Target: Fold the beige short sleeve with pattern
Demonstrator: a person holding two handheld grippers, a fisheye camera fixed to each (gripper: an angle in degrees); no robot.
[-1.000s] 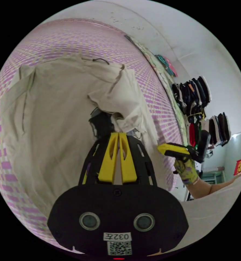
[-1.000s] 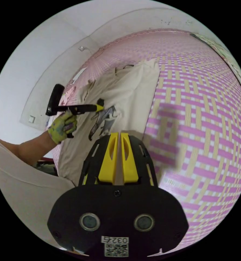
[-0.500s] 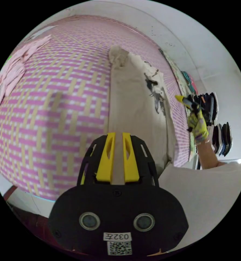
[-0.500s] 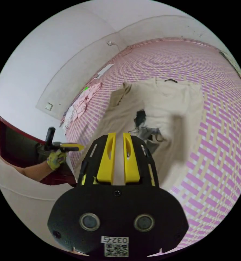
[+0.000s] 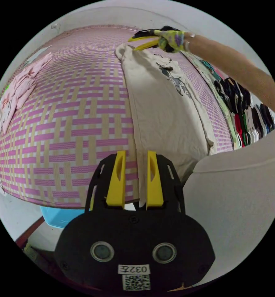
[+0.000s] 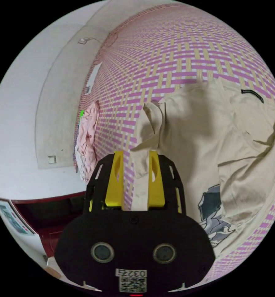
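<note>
Beige shirt laid out on the woven mat, both claws spread.

Closest in the left gripper view, the left claw (image 5: 134, 178) is seen with its yellow jaws parted, the near hem of the beige short sleeve shirt (image 5: 162, 114) lying in the gap; a pinch can't be made out. In the right gripper view the right claw (image 6: 134, 179) is also parted, with a sleeve edge of the shirt (image 6: 211, 139) between the jaws, apparently not clamped. The shirt is spread flat on the pink and tan mat (image 5: 66, 123), print side partly shown. Farther off, the right claw (image 5: 143, 41) is held by a gloved hand (image 5: 171, 40) at the shirt's far end, arm stretched out. A pink garment (image 6: 88, 139) lies at the mat's edge.
</note>
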